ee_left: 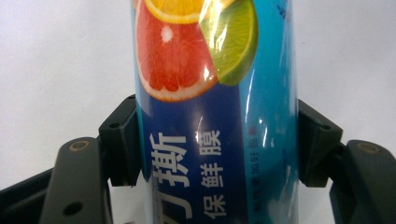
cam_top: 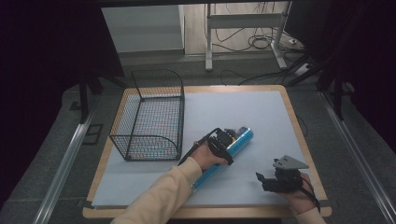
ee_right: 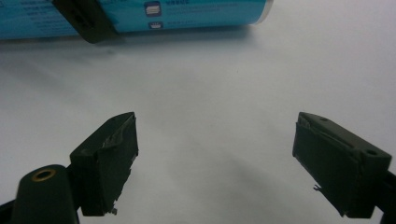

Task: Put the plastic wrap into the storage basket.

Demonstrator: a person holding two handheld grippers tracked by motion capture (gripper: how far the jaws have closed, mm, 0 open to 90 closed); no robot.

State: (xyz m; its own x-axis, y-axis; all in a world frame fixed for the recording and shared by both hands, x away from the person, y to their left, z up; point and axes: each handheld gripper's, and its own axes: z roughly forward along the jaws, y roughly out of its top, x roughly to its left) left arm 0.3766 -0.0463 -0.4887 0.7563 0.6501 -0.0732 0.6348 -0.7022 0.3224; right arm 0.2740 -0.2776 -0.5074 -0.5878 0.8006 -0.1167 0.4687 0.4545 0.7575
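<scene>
A long blue tube (cam_top: 239,141) with citrus fruit printed on its wrapper (ee_left: 210,116) lies slanted on the pale sheet near the middle of the table. My left gripper (cam_top: 228,140) comes down over it, and in the left gripper view both black pads (ee_left: 122,140) press on the tube's sides. My right gripper (cam_top: 264,180) rests low near the front right of the sheet, its jaws wide apart (ee_right: 215,128) over bare sheet. The right gripper view has the tube (ee_right: 196,11) across its top edge.
A black wire basket (cam_top: 150,116) stands at the left of the pale sheet (cam_top: 243,107), a short way from the tube. The wooden table edge (cam_top: 299,135) runs around the sheet. Dark curtains, floor rails and a desk frame with cables lie beyond.
</scene>
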